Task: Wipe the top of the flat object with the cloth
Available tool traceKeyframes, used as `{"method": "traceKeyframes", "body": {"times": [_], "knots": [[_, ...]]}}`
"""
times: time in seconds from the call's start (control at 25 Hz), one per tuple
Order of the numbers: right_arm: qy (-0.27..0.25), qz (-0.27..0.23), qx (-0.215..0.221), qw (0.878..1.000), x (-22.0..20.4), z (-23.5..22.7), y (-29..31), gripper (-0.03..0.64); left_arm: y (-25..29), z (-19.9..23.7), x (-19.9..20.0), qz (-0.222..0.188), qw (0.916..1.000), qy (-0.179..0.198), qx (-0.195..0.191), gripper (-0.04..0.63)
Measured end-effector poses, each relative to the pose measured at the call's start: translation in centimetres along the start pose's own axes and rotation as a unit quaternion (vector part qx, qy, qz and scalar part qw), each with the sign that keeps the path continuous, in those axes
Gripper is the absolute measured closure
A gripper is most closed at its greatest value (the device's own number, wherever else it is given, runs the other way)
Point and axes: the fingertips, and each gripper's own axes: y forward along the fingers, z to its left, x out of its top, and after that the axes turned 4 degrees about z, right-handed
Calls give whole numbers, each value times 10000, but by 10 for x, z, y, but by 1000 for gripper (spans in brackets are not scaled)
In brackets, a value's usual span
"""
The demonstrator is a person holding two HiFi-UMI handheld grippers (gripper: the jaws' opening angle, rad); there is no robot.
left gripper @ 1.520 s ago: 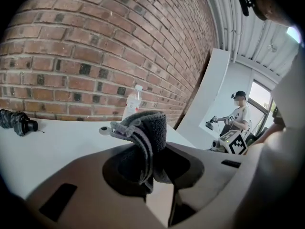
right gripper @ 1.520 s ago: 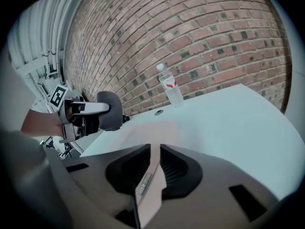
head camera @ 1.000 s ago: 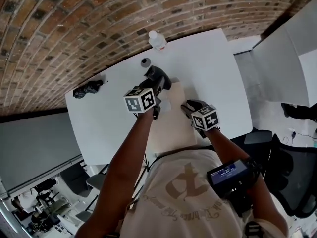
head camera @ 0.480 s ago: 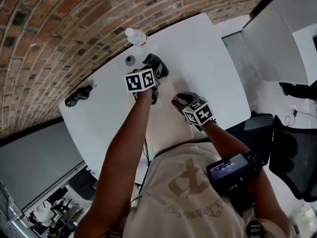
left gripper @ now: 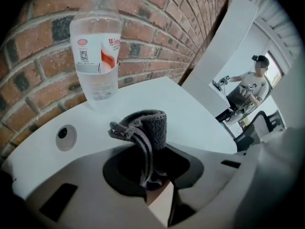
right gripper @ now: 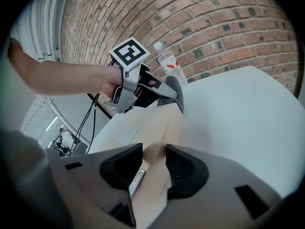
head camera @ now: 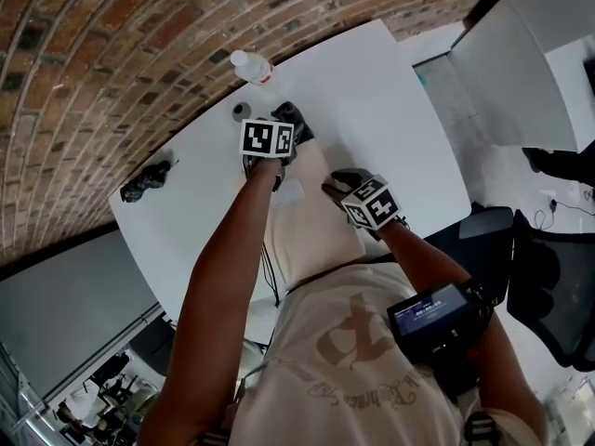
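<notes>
A flat beige board (head camera: pixel 311 226) lies on the white table (head camera: pixel 400 110), reaching from the near edge toward the wall. My left gripper (head camera: pixel 276 147) is shut on a dark grey cloth (left gripper: pixel 147 128) and points steeply down over the board's far end. The right gripper view shows the cloth (right gripper: pixel 176 92) at that far edge; whether it touches, I cannot tell. My right gripper (right gripper: pixel 153 162) is shut on the board's near edge (right gripper: pixel 148 132), one pad on each side. It shows at the board's right side (head camera: pixel 346 188) in the head view.
A clear plastic water bottle (left gripper: pixel 95 46) stands by the brick wall just beyond the cloth. A round grey cable hole (left gripper: pixel 65 136) sits left of it. A dark crumpled thing (head camera: pixel 146 181) lies at the table's far left. A person (left gripper: pixel 248 87) stands in the background.
My left gripper has sunk and tipped downward with the cloth, closing on the board's far end. The right gripper has stayed where it was.
</notes>
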Motion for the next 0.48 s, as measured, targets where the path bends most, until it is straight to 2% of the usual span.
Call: {"method": "traceKeyframes", "body": {"times": [0.28, 0.48], "knots": [[-120, 77, -87, 9999, 2, -2, 0, 451, -13, 16, -16, 269, 9987, 428, 60, 495], [-92, 155, -206, 9996, -4, -1, 1, 451, -25, 33, -35, 399, 9978, 519, 86, 495]]}}
